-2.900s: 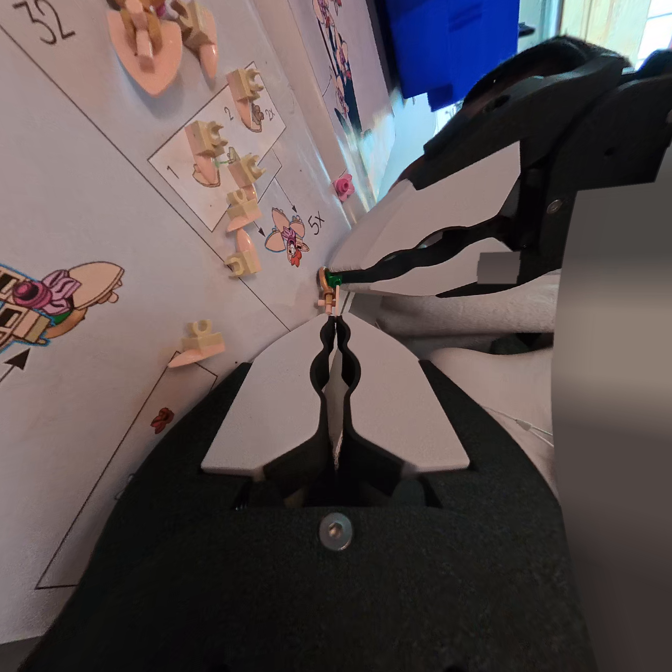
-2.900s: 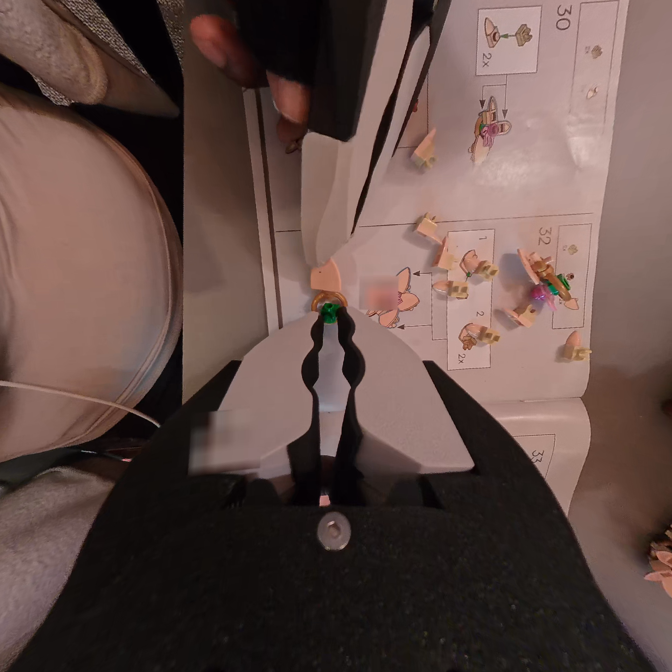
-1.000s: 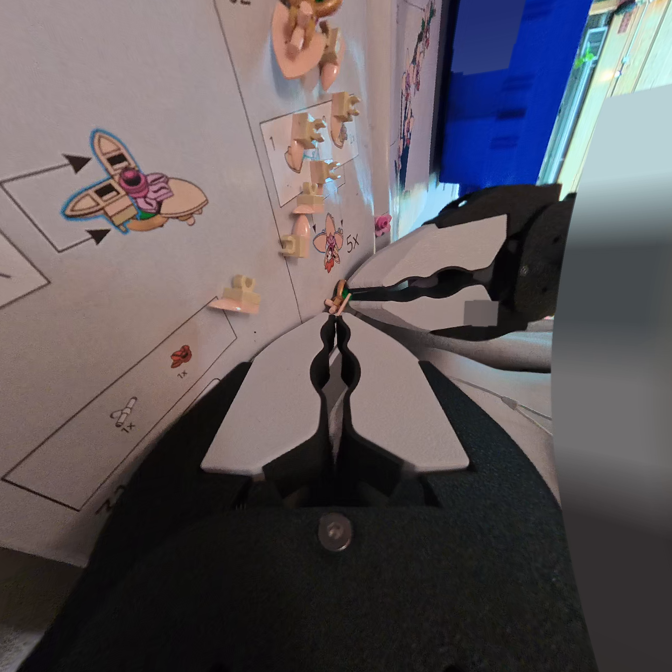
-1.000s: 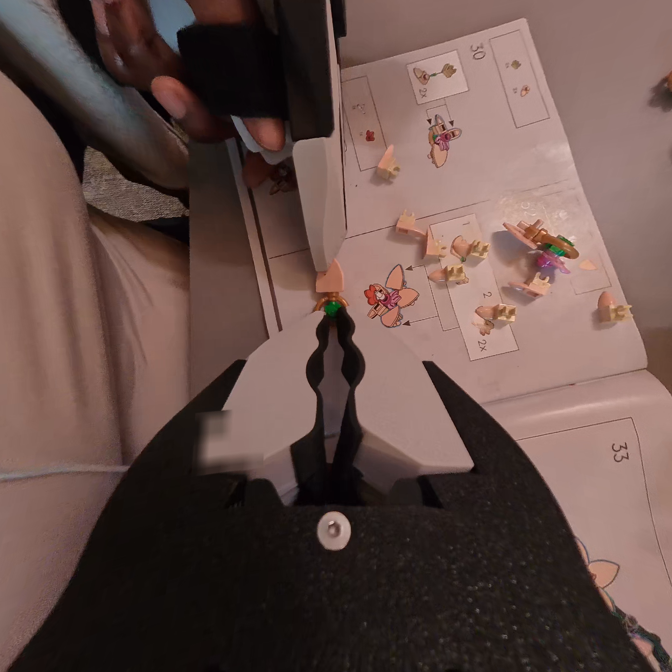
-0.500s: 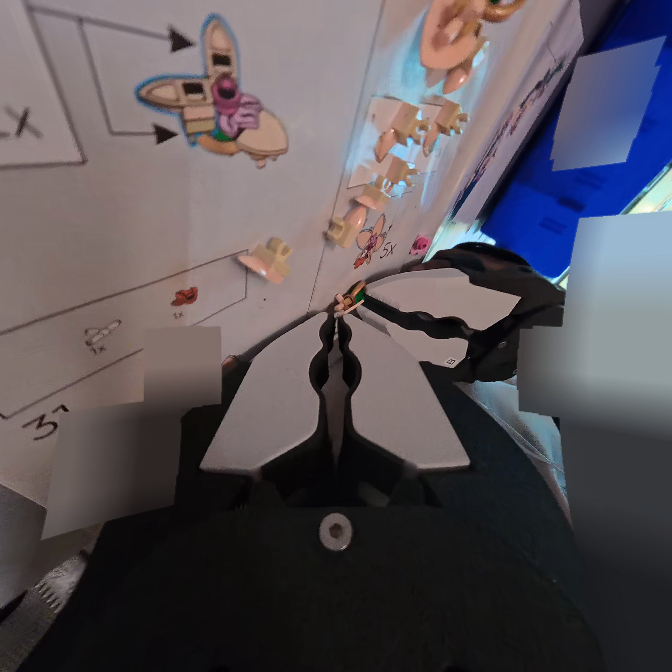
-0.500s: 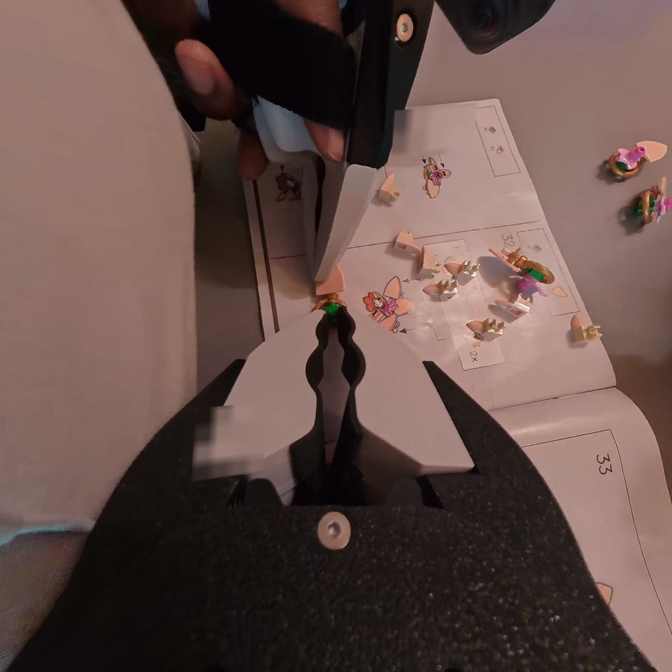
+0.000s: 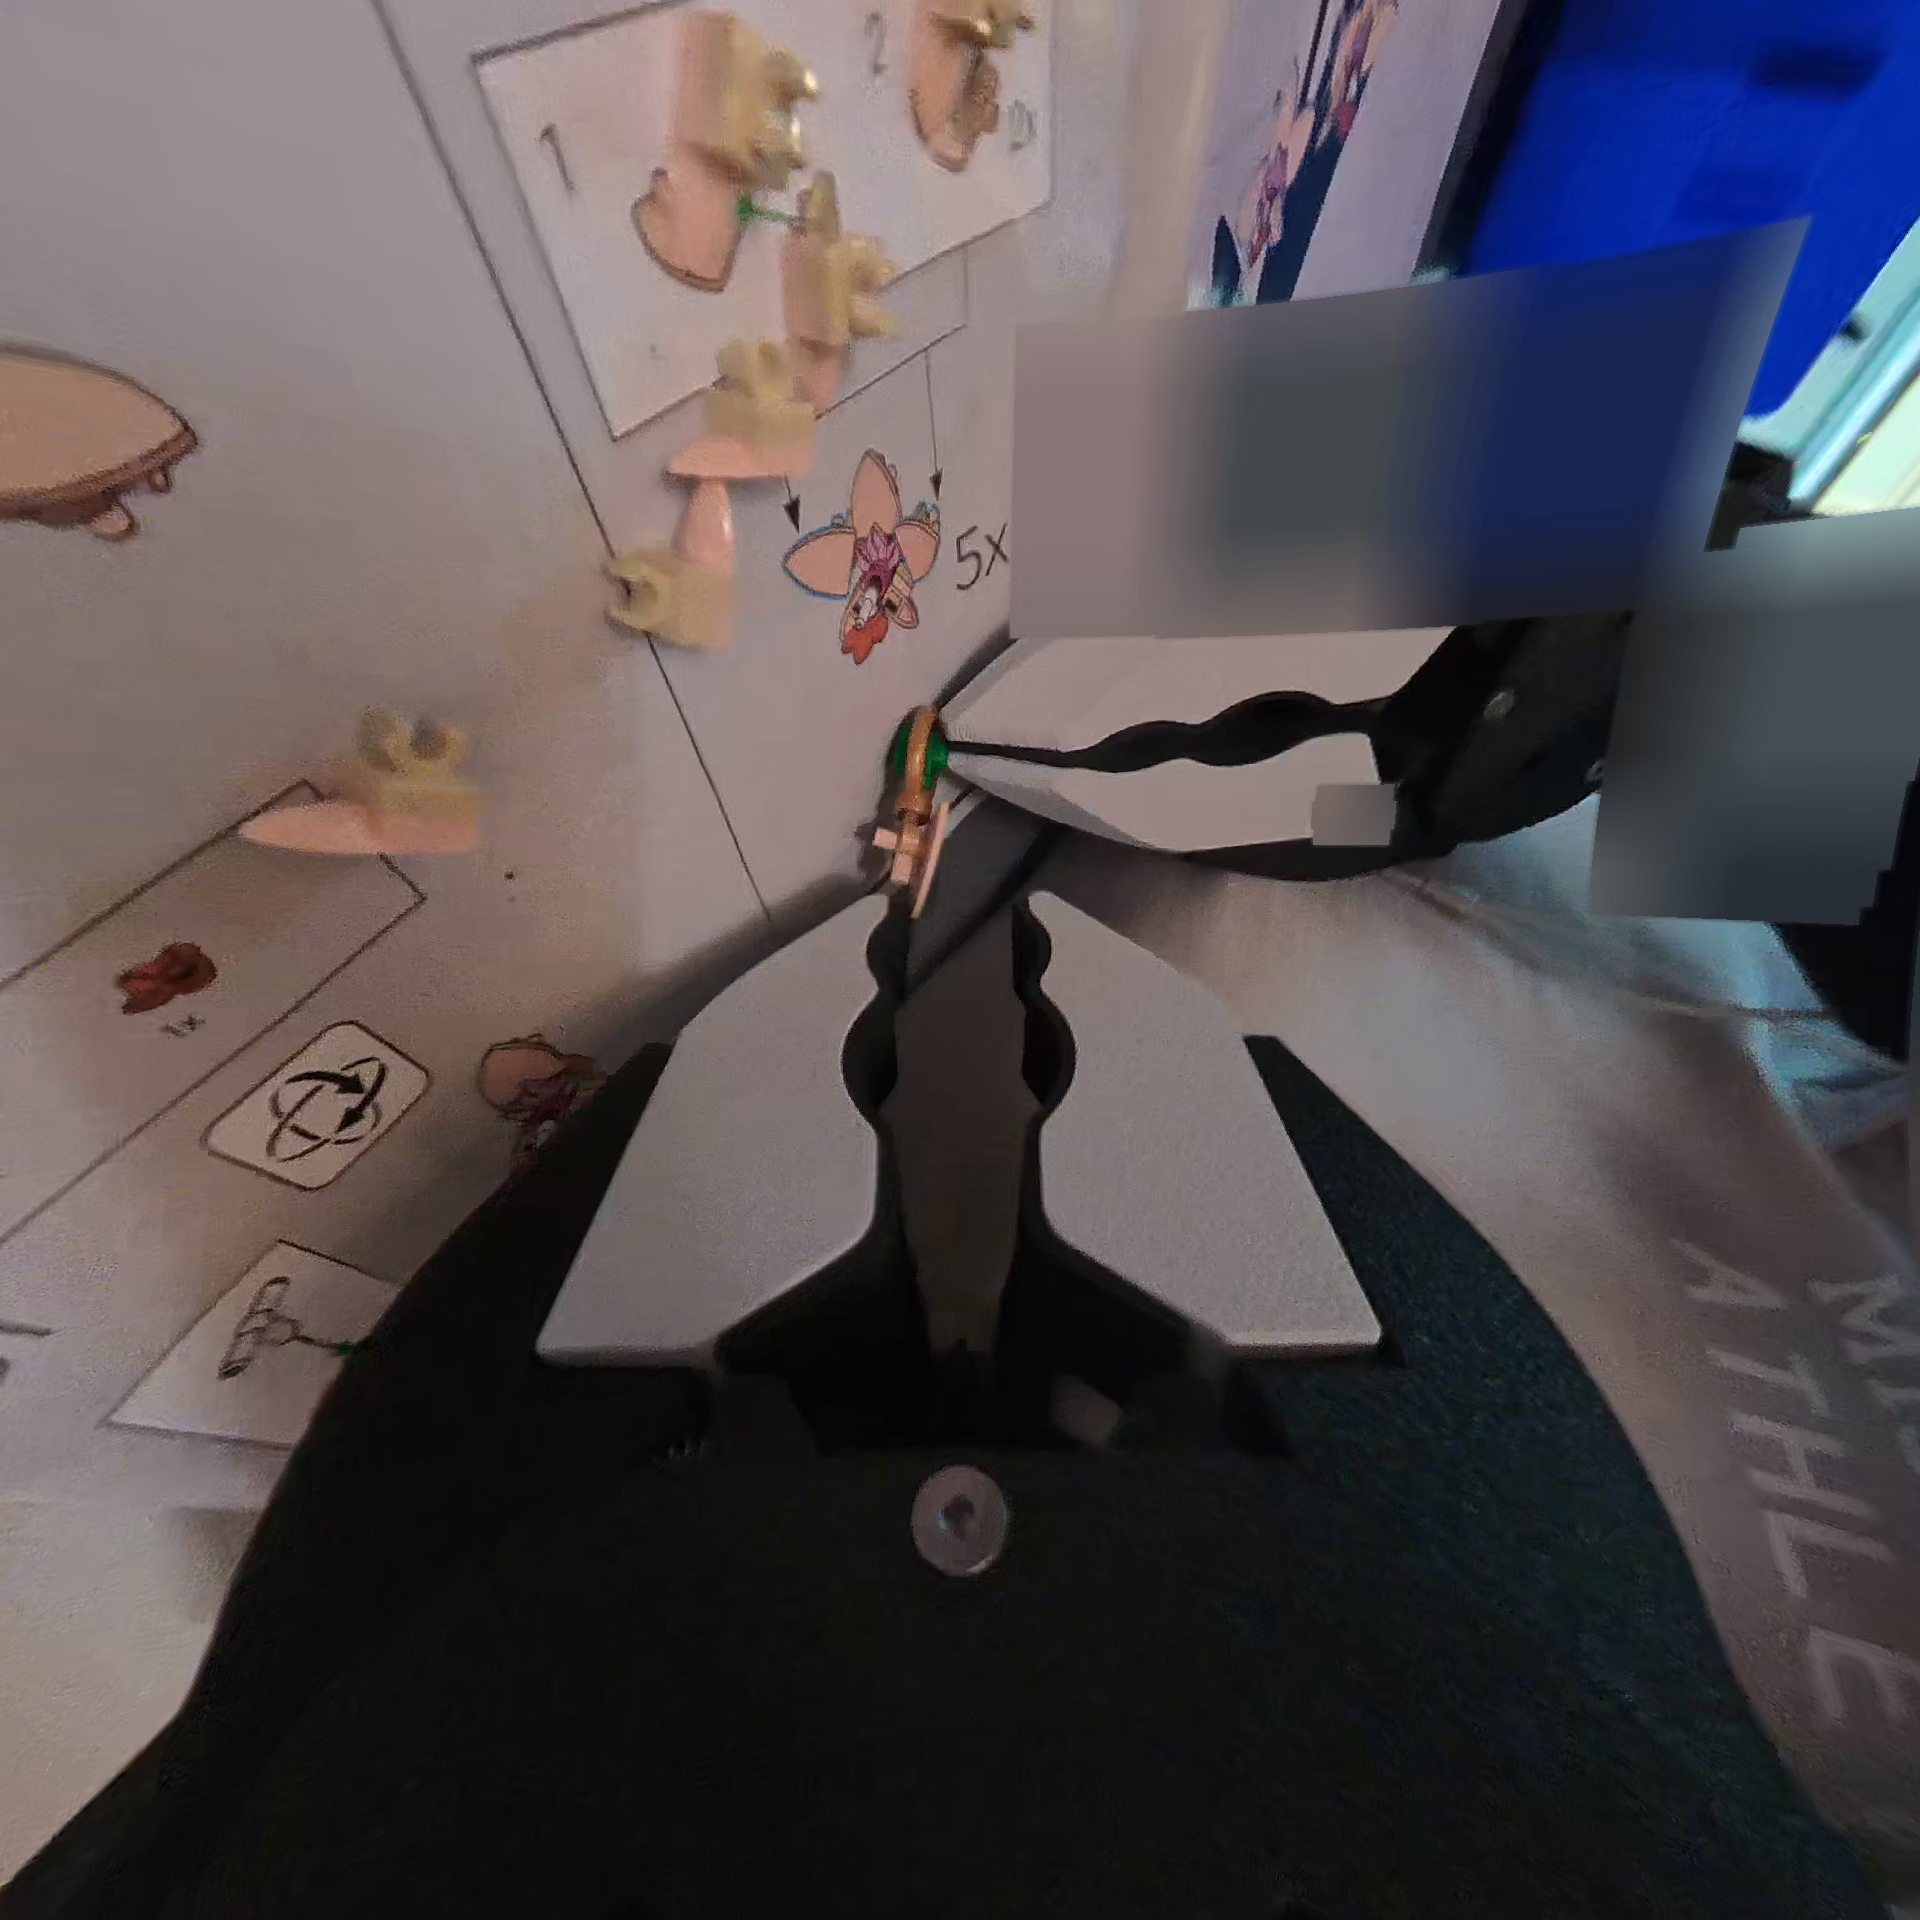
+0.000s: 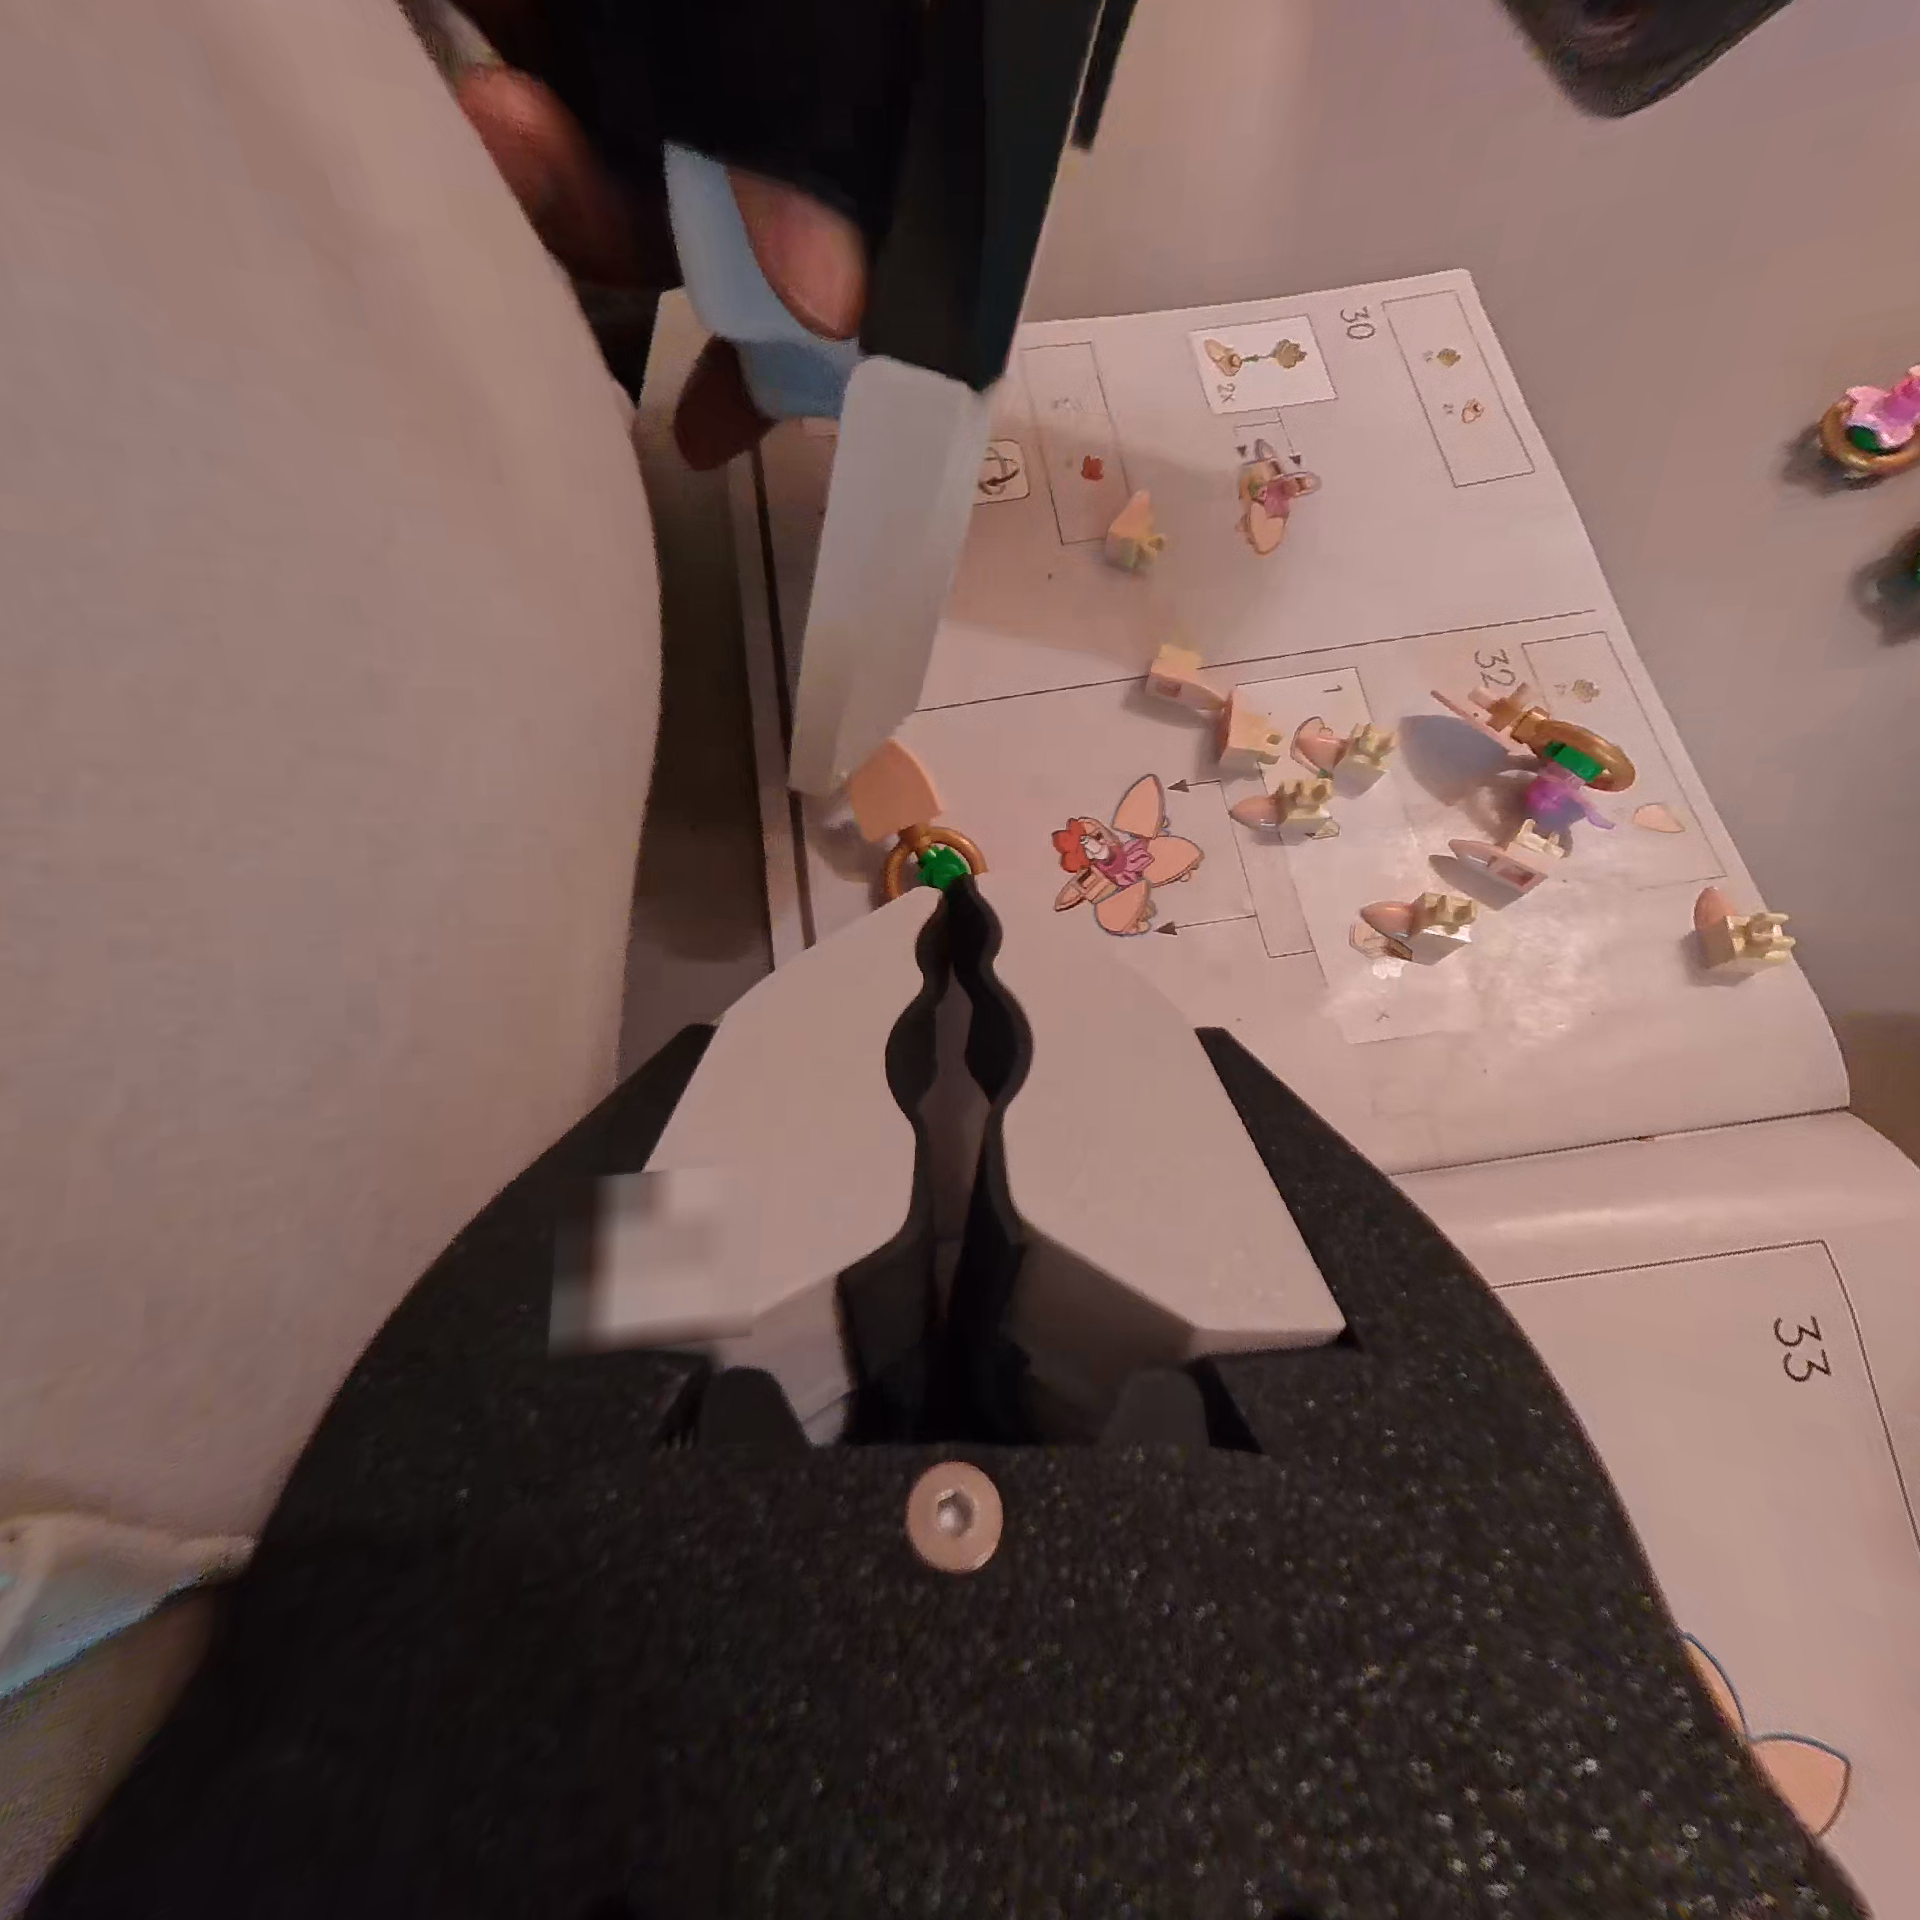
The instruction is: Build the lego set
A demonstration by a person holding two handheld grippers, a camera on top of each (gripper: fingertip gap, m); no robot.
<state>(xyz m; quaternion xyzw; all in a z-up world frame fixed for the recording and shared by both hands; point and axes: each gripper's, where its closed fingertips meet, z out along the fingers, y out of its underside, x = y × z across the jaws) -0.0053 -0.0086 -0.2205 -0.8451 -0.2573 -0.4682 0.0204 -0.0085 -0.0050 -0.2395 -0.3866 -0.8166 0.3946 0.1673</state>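
Note:
My right gripper (image 8: 945, 896) is shut on a small green stud (image 8: 938, 864) that sits in a gold ring (image 8: 902, 854). A peach petal piece (image 8: 894, 795) is joined to the ring's far side. The white fingers (image 8: 873, 623) of my left gripper come down from above, their tip beside the petal. In the left wrist view my left gripper (image 7: 956, 914) stands open with a clear gap between the fingers. The petal (image 7: 923, 857) and ring (image 7: 917, 758) hang just past its left fingertip. The right gripper (image 7: 948, 753) comes in from the right, holding the stud.
The open instruction booklet (image 8: 1455, 1049) lies on the table. It bears several loose peach petals with tan clips (image 8: 1288, 805) and a part-built flower (image 8: 1558, 774). Finished flowers (image 8: 1870, 426) lie at the far right. A person's clothed leg (image 8: 312, 623) fills the left. A blue bin (image 7: 1662, 125) stands behind. The grippers are tip to tip, or close to it.
My left gripper's fingers have parted and let go of the petal, which stays on the ring. My right gripper still holds the green stud. Both views have swung closer to the booklet.

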